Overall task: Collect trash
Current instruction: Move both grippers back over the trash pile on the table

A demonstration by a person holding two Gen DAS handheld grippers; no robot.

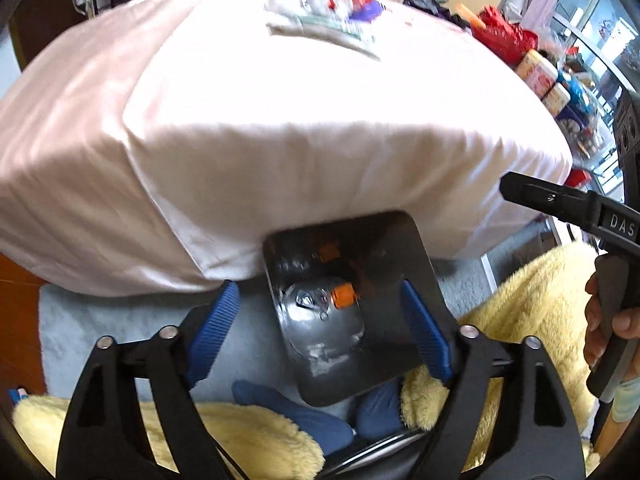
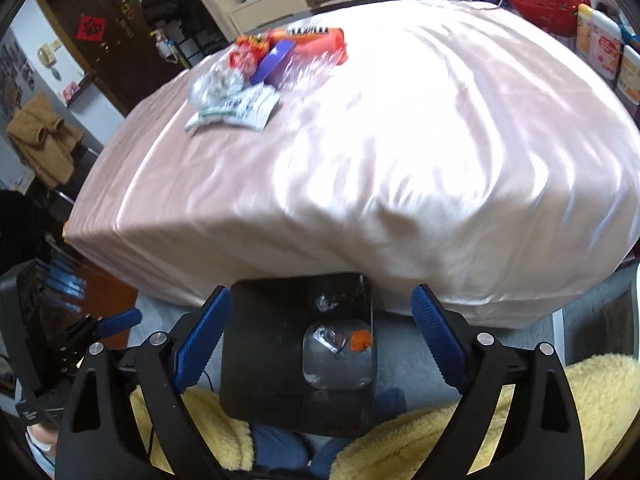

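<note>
Left wrist view shows our left gripper (image 1: 320,332) spread wide and empty above the black bin (image 1: 344,304) at the bed (image 1: 280,140) foot; our right gripper (image 2: 320,344) gapes likewise, while the trash pile (image 2: 264,76) waits far across the bed, so we must reach.

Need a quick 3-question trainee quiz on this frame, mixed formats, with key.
1. True or false: the left gripper is shut on a wrapper.
2. Where does the trash pile lie? A) in the black bin B) on the bed's pink sheet C) on the carpet
3. Fill in: the bottle inside the black bin has an ____ cap.

Key:
1. False; both it and the right gripper are open and empty.
2. B, on the pink sheet.
3. Orange.
</note>
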